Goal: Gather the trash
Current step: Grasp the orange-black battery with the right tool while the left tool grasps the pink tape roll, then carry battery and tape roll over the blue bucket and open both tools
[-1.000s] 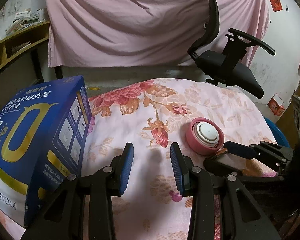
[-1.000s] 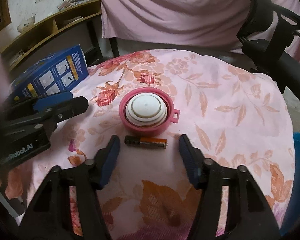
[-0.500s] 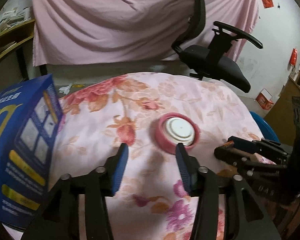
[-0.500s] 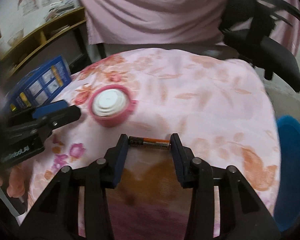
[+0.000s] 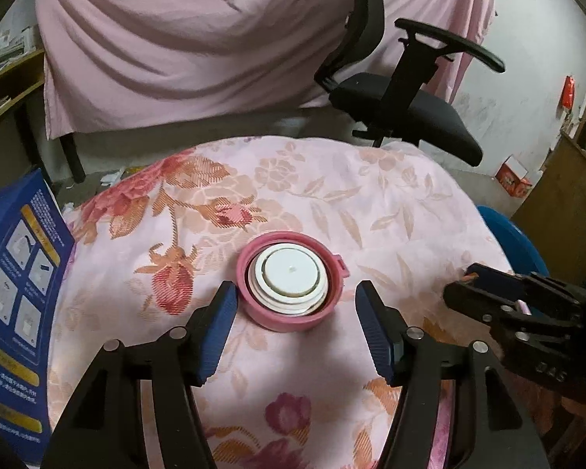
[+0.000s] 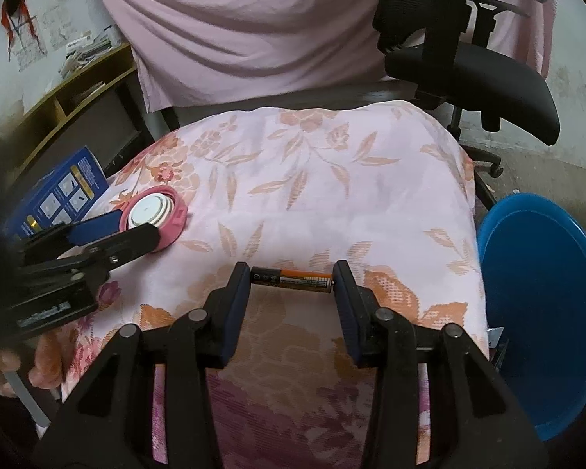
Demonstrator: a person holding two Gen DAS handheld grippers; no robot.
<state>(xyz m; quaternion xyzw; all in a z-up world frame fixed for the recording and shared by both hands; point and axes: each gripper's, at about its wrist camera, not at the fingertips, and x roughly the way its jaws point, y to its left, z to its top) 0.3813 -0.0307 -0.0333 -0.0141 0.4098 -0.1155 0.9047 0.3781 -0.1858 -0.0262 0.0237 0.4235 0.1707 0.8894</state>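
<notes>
A pink lid with a white insert (image 5: 291,279) lies on the floral-covered table (image 5: 332,195). My left gripper (image 5: 296,316) is open, its fingers on either side of the lid's near edge, not touching it. The lid also shows in the right wrist view (image 6: 154,217). My right gripper (image 6: 292,278) is shut on an orange and black battery (image 6: 292,276), held end to end between the pads above the table's right part. A blue bin (image 6: 539,308) stands beside the table to the right of the battery. A blue box (image 5: 15,305) stands at the table's left edge.
A black office chair (image 5: 402,93) stands behind the table. A pink cloth (image 5: 215,31) hangs at the back. Wooden shelves (image 6: 78,90) are at the far left. A small red box (image 5: 513,176) lies on the floor at right.
My left gripper has opened wider and moved right and forward up to the pink lid. My right gripper closed on the battery, lifted it and carried it right towards the blue bin.
</notes>
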